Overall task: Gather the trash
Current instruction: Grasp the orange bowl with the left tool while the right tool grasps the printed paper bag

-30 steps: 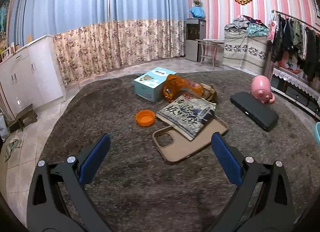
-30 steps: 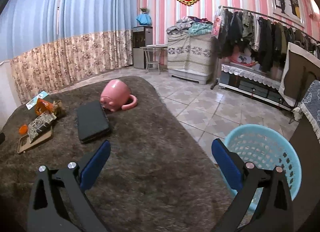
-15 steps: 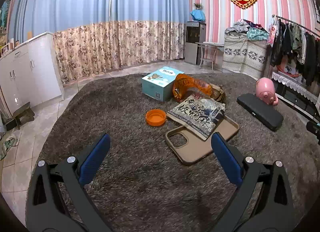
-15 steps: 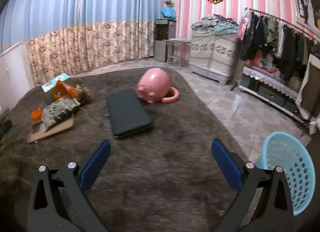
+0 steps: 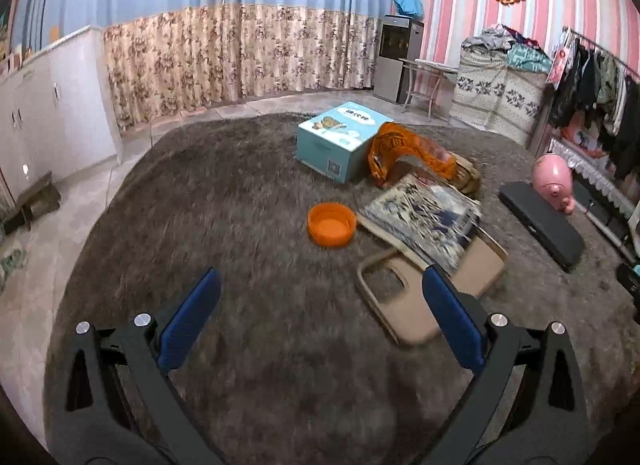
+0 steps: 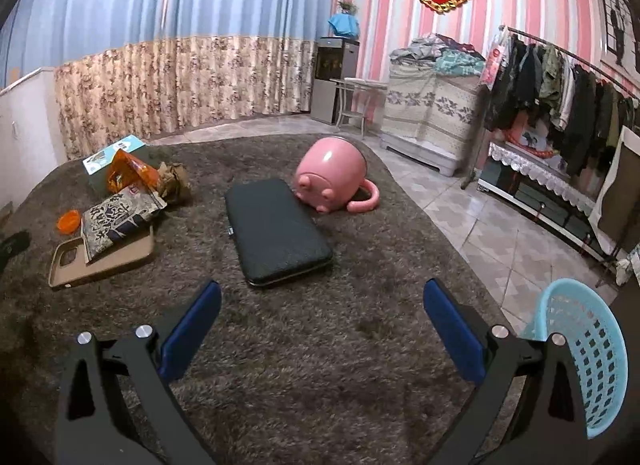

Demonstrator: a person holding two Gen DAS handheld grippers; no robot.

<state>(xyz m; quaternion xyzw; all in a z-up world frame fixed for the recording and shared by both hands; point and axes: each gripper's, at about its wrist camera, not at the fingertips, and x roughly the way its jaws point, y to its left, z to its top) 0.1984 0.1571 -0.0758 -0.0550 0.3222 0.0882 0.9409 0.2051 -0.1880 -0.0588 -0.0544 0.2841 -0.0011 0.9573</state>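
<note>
On the shaggy brown rug (image 5: 240,201) lie an orange cap (image 5: 331,223), an orange wrapper (image 5: 404,153), a printed snack bag (image 5: 424,217) and brown crumpled paper (image 5: 468,179). The snack bag rests on a tan phone case (image 5: 404,305). My left gripper (image 5: 320,301) is open above the rug, just short of the cap and the case, holding nothing. My right gripper (image 6: 320,305) is open over bare rug in front of a black case (image 6: 276,231). A light blue basket (image 6: 588,349) stands at the right edge. The same litter shows far left: cap (image 6: 69,220), snack bag (image 6: 118,217), wrapper (image 6: 128,175).
A light blue box (image 5: 340,141) stands behind the litter. A pink pig mug (image 6: 332,175) lies on its side behind the black case. White cabinets (image 5: 44,113) line the left; a clothes rack (image 6: 560,89) and tiled floor (image 6: 500,233) are at the right.
Both grippers have swung left. The litter pile has drawn closer in the left wrist view, and the basket has slid toward the right edge of the right wrist view. Both stay open.
</note>
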